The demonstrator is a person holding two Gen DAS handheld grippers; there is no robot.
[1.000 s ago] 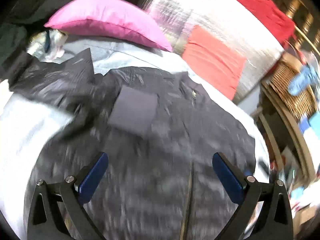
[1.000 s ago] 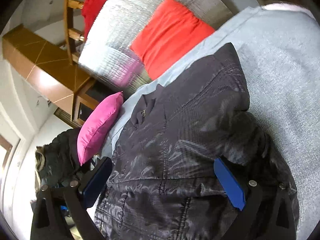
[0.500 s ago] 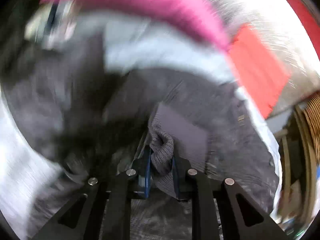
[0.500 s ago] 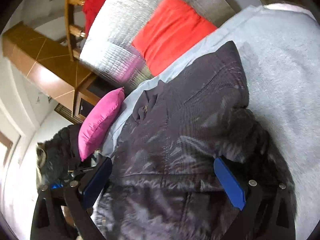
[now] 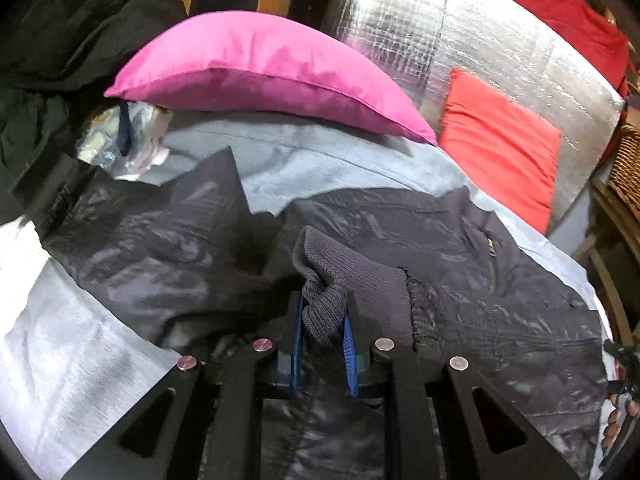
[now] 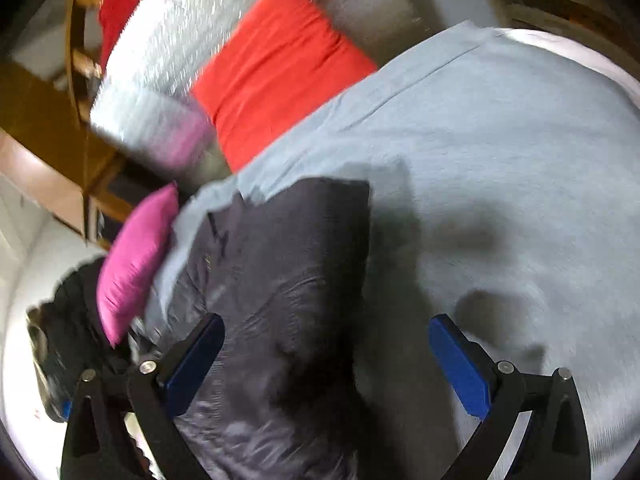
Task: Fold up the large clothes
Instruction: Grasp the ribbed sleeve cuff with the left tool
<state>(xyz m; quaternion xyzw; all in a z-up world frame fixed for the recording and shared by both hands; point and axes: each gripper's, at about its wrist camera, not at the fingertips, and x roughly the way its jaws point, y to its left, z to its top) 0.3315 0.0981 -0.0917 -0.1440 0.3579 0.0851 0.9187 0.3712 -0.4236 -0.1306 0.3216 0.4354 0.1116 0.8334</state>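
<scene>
A large dark grey jacket [image 5: 460, 280] lies spread on a bed with a light blue sheet [image 5: 320, 160]. My left gripper [image 5: 322, 340] is shut on the jacket's ribbed knit cuff [image 5: 332, 284], which bunches up between the blue pads. In the right wrist view the jacket [image 6: 280, 280] lies left of centre with one sleeve pointing away. My right gripper [image 6: 328, 364] is open and empty, above the jacket's right edge and the sheet [image 6: 500, 160].
A pink pillow [image 5: 260, 68] and a red cushion [image 5: 500, 140] lie at the head of the bed against a silver quilted panel [image 5: 460, 32]. Dark clothes [image 5: 48, 60] are piled at the far left. A wicker basket [image 5: 628, 168] stands at the right.
My left gripper has closed on the knit cuff and lifted it off the jacket. My right gripper has swung right, so more bare sheet shows under it.
</scene>
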